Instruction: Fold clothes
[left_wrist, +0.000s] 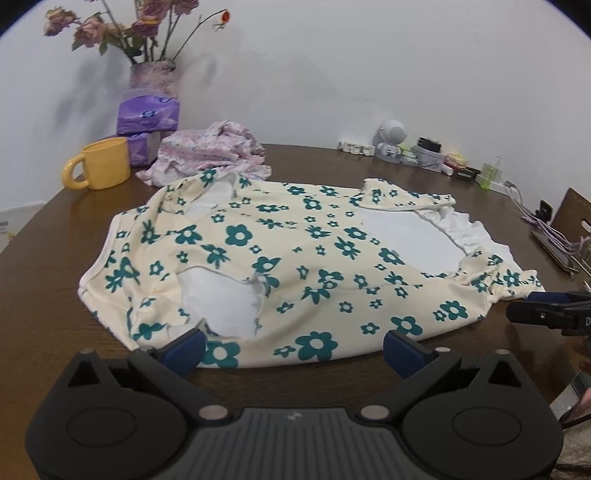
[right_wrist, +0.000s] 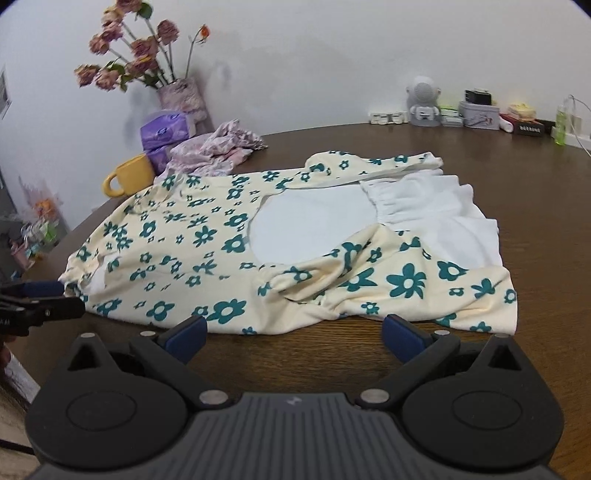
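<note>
While flat, floral garment (left_wrist: 280, 258) lies crosswise, table (left_wrist: 332, 380)

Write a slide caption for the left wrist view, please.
Open left gripper poised at the near edge of a floral garment spread on a brown table.
</note>
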